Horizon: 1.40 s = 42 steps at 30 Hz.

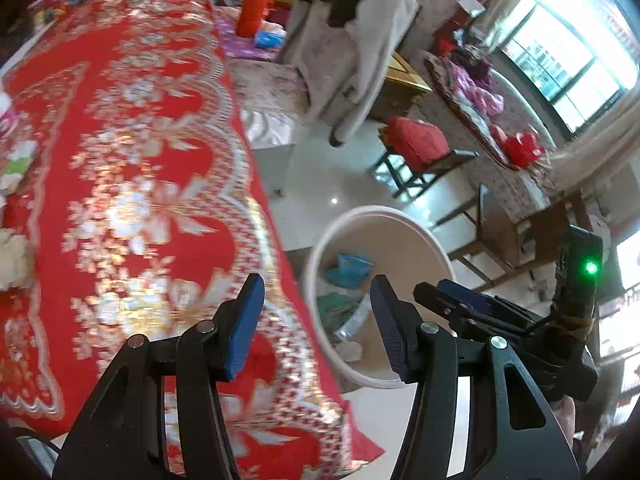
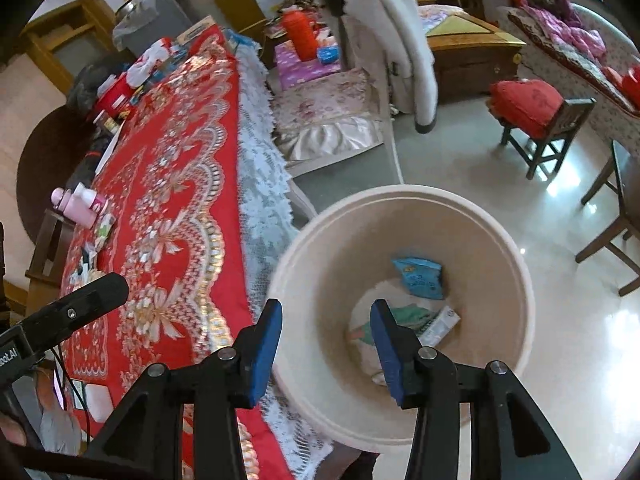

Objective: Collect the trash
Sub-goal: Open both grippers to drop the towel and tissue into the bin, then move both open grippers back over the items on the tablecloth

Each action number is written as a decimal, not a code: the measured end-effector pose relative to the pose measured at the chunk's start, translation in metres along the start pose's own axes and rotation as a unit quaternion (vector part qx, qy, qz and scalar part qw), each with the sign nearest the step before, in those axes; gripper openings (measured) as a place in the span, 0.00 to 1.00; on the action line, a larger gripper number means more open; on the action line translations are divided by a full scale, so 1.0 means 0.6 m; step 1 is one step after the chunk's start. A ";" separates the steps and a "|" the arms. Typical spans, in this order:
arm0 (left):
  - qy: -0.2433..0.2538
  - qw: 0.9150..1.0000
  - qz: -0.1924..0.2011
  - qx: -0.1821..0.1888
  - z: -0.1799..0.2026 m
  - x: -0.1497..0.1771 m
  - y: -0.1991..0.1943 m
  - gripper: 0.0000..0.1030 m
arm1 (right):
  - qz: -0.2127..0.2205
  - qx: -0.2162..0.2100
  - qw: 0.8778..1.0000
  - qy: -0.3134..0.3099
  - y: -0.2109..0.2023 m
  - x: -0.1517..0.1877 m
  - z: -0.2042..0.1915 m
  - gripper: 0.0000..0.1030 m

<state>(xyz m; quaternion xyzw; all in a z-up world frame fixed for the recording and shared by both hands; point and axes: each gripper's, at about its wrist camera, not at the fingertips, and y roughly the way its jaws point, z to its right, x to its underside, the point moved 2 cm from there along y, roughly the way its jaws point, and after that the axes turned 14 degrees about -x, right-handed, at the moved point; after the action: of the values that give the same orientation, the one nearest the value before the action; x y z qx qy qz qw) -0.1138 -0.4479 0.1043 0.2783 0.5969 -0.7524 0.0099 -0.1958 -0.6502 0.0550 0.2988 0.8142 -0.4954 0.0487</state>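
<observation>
A beige round bin (image 2: pixel 400 216) stands on the floor beside the red-clothed table (image 2: pixel 176 160). It holds a blue packet (image 2: pixel 420 278), a greenish wrapper (image 2: pixel 412 314) and a small white carton (image 2: pixel 442 322). My right gripper (image 2: pixel 326 344) is open and empty, above the bin's near rim. My left gripper (image 1: pixel 316 320) is open and empty, over the table's edge, with the bin (image 1: pixel 380 216) just right of it. The right gripper also shows in the left wrist view (image 1: pixel 480 308). Scraps of trash (image 1: pixel 16 168) lie on the table at far left.
A pink bottle (image 2: pixel 80 204), small wrappers (image 2: pixel 102 232) and boxes (image 2: pixel 120 92) lie along the table's far side. Wooden stools (image 2: pixel 544 128) with a red cushion stand on the shiny floor. A chair draped in a white coat (image 2: pixel 392 40) stands behind.
</observation>
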 end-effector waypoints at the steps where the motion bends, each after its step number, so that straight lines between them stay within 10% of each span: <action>1: -0.005 1.000 0.002 -0.005 -0.012 -0.002 -0.003 0.52 | -0.001 -0.002 1.000 -0.005 0.005 -0.002 -0.010 0.43; 12: -0.061 0.996 0.024 -0.068 -0.155 0.002 -0.043 0.52 | -0.022 -0.029 0.997 -0.063 0.070 -0.020 -0.132 0.44; 17: -0.091 0.992 0.027 -0.086 -0.227 0.012 -0.065 0.52 | -0.036 -0.046 0.994 -0.093 0.109 -0.019 -0.203 0.61; 42: -0.237 0.958 -0.016 -0.160 -0.600 0.133 -0.108 0.52 | -0.137 -0.098 0.967 -0.192 0.324 0.049 -0.473 0.62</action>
<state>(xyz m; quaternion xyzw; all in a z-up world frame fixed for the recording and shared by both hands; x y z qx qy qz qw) -0.0573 -0.0788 0.0802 0.0773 0.6944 -0.6916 0.1833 -0.0541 -0.3361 0.0357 0.0770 0.8675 -0.4630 0.1649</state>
